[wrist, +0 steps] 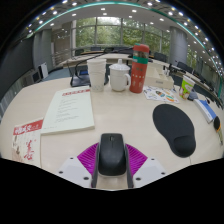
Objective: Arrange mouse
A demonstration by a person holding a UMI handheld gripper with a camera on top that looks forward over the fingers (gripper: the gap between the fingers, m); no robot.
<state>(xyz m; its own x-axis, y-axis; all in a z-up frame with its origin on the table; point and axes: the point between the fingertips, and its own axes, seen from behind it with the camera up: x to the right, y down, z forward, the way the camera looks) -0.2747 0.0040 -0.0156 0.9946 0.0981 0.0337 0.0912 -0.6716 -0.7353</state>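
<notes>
Closest in, the mouse [112,155] sits between the two fingers of the gripper [112,160], the magenta pads [88,157] showing at either side of its black body. From where I stand the pads look pressed up against its flanks, so I take the tongs as closed on the mouse, with it carried or just lifted above the pale table [120,120]. The hold is on smooth, curved sides, and that is the first worry: if the squeeze slackens or the hand tilts, the mouse could slide forward out of the pads and drop onto the tabletop.

Just ahead and off to the right lies the black mouse pad [176,126], which I judge is where the mouse belongs. Swinging across too low could catch the pad's edge and shove or crumple it instead of landing on it.

To the left, a stack of papers [68,108] and a red-printed leaflet [27,135] lie well apart from that path.

Further back stand a white mug [119,76], a grey cup [97,73] and a tall red bottle [139,68]. An overshoot past the pad would carry the gripper toward them, and the bottle looks easiest to topple.
</notes>
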